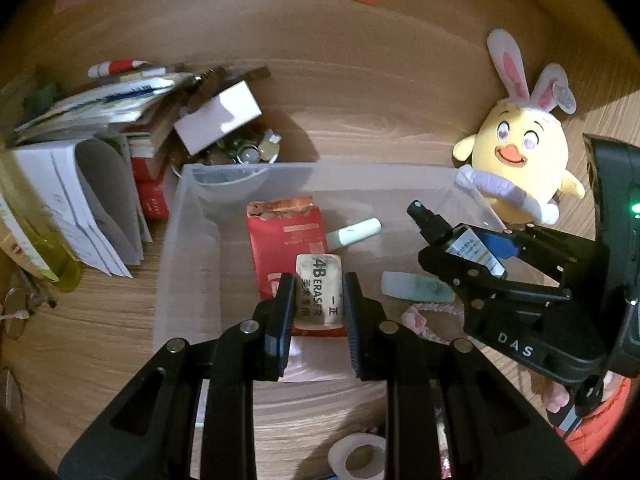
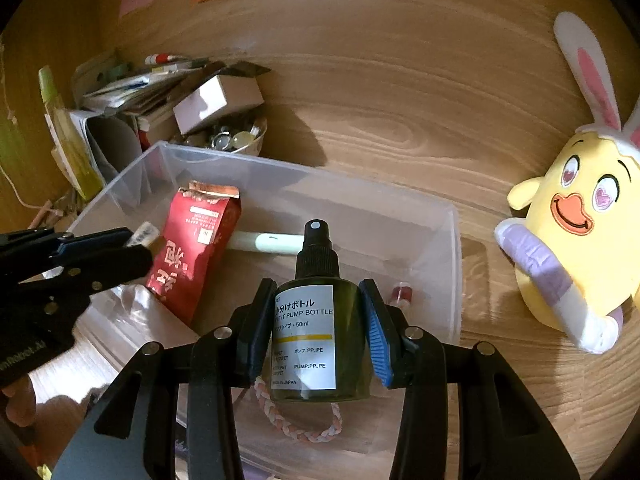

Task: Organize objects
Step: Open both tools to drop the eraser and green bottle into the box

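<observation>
**A:** What have your tongs got?

**B:** My left tongs [image 1: 319, 300] are pinching the eraser [image 1: 319, 295], held above the bin [image 1: 168, 248]. My right tongs [image 2: 316, 320] are clamped on the bottle [image 2: 310, 336], nozzle pointing forward, also over the bin.

**A:** Start with the big things, then.

**B:** The wooden bench [image 1: 360, 92] carries everything. The clear bin sits in the middle of it. At its left stands a stack of papers and books [image 1: 92, 152]. To the right, outside the bin, a yellow plush [image 2: 576, 232] with rabbit ears stands upright.

**A:** And inside the bin?

**B:** A red packet [image 2: 192, 248] with a torn top lies toward the left side. Just beside it is a pale green tube [image 2: 268, 242], lying flat. A braided band [image 2: 304, 428] rests on the bin floor beneath my bottle.

**A:** Behind the bin?

**B:** A bowl of small shiny bits [image 2: 236, 140], with a white box [image 2: 218, 104] tilted on top.
</observation>
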Demonstrator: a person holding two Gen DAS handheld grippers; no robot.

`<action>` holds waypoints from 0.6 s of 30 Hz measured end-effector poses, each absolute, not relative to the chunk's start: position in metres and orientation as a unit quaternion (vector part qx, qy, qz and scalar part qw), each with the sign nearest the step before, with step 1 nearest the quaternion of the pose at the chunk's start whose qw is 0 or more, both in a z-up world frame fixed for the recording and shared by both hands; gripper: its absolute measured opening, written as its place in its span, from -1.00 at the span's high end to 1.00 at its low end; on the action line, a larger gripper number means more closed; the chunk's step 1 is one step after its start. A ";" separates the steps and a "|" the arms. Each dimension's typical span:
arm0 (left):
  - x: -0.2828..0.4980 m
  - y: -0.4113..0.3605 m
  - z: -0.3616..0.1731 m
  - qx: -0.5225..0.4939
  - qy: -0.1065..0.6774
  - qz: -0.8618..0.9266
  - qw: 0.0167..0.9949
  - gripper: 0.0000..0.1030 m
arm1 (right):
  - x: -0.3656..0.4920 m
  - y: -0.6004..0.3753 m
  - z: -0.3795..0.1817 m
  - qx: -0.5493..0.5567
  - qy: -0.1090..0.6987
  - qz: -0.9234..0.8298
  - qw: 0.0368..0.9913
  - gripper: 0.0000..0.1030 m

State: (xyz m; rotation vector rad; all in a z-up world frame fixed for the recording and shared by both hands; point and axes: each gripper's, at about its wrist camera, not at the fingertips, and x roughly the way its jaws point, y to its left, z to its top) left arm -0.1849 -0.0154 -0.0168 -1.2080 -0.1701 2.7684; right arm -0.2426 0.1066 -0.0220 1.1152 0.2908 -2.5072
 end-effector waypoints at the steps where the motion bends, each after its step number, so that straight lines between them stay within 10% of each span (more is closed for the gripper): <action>1: -0.186 -0.014 -0.018 -0.401 -0.054 0.913 0.058 0.55 | -0.243 0.106 -0.023 0.398 0.106 -0.891 0.190 0.25; 18: -0.177 -0.016 -0.009 -0.394 -0.050 0.916 0.056 0.36 | -0.234 0.103 -0.013 0.398 0.113 -0.890 0.192 0.23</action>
